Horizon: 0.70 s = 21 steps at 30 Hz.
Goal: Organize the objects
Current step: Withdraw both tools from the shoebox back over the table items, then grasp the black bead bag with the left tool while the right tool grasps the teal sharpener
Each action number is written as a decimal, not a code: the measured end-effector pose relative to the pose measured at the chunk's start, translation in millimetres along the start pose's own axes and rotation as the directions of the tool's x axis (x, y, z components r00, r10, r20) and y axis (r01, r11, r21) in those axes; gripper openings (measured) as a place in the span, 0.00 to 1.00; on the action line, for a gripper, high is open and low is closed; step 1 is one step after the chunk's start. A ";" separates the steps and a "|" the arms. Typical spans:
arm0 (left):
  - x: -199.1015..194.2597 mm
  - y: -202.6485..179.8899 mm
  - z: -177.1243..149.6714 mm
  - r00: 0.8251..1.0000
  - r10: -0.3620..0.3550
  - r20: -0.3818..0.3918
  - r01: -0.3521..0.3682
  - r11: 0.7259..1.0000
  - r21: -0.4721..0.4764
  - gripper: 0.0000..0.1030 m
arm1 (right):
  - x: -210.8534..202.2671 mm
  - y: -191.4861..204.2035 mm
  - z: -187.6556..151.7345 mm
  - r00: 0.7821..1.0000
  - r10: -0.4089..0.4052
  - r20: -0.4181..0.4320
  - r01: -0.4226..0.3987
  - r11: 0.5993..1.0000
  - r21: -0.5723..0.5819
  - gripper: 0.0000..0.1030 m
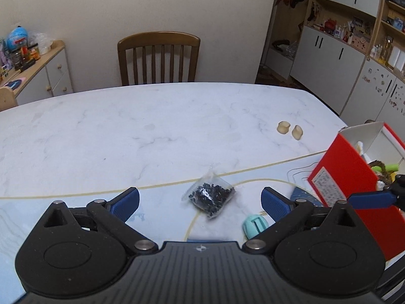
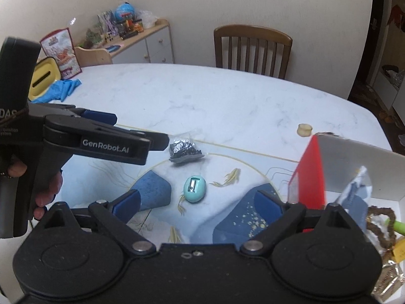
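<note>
Marble-patterned, the white worktop (image 1: pixel 126 131) carries a few loose things waiting to be sorted, and a red box (image 1: pixel 354 177) at the right edge, its flap open, already holds odds and ends, so it looks like the collecting place. Just in front of the left claw (image 1: pixel 200 200) lies a small clear bag of black beads (image 1: pixel 210 196); the claw's blue pads stand spread wide with nothing between them, lined up on either side of the bag as if to take it. Nearer and a little right sits a mint egg-shaped pencil sharpener (image 2: pixel 195 188), blade slot up, and the right claw (image 2: pixel 197 202) hangs over it, also released and empty, pads well apart. Both tools tilt down toward the printed mat (image 2: pixel 227 157), which suits a pick from above. Far right, two pale stubby pieces (image 1: pixel 289 129) rest near the box, untouched. My guess: bag and sharpener go into the box next.
</note>
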State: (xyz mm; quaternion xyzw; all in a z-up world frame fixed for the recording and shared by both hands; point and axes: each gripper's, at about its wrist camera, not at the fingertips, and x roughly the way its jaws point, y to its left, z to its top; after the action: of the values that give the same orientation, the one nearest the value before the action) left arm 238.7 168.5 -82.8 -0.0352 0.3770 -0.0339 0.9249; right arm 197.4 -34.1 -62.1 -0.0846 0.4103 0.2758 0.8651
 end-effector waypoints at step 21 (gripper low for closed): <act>74.7 7.6 -5.5 0.998 -0.056 -0.043 0.058 0.996 0.066 0.99 | 91.6 3.0 3.2 0.993 -0.050 -0.103 0.053 0.998 0.027 0.66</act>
State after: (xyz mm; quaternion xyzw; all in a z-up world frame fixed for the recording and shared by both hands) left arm 288.4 169.1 -139.3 -0.0139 0.3935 -0.0737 0.9163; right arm 244.7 6.9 -129.1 -0.0961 0.4557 0.2423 0.8511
